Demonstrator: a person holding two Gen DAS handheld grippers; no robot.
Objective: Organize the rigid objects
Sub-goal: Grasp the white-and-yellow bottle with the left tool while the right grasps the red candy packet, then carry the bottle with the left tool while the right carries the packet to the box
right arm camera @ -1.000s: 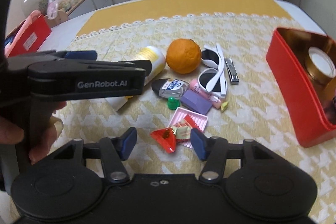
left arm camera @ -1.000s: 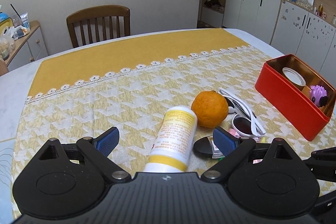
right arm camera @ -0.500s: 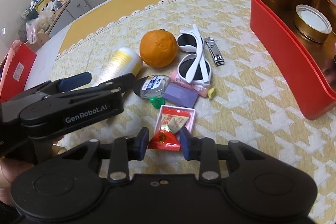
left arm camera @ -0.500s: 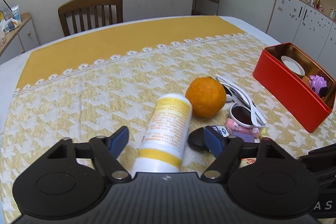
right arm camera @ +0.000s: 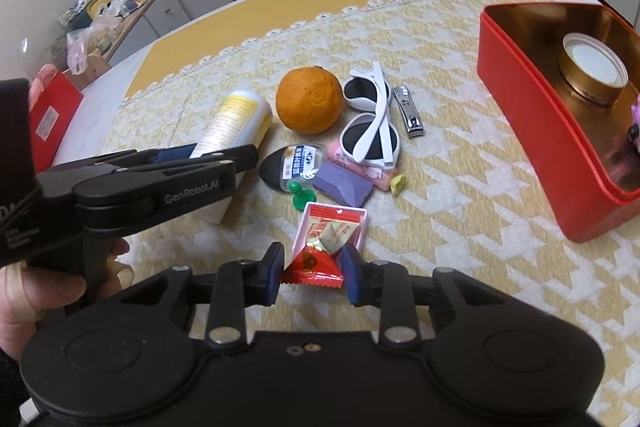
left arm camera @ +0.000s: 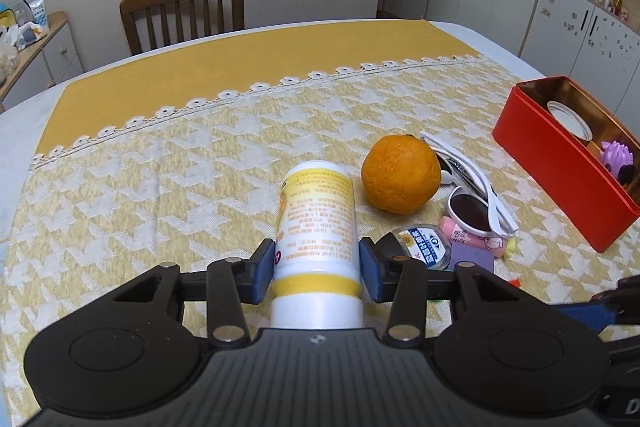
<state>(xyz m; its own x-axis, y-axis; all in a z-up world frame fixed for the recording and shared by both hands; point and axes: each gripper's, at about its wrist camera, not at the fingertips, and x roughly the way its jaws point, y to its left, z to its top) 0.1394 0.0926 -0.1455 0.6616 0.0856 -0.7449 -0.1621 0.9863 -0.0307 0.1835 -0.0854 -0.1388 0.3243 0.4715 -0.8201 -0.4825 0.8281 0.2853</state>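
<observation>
A: So our left gripper (left arm camera: 317, 267) is closing on the white-and-yellow bottle (left arm camera: 318, 223) lying on the tablecloth (left arm camera: 160, 187), pads touching both sides.

B: Yep, and our right gripper (right arm camera: 313, 273) pinches the red candy wrapper (right arm camera: 314, 263) near the red tin (right arm camera: 532, 155).

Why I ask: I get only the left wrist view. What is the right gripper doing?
Observer: The right gripper is shut on a red candy.
Operator: Where does the candy lie?
Observer: At the near end of a pink tray.
Operator: Anything behind the sunglasses?
Observer: A nail clipper lies beside the sunglasses, toward the red box.
</observation>
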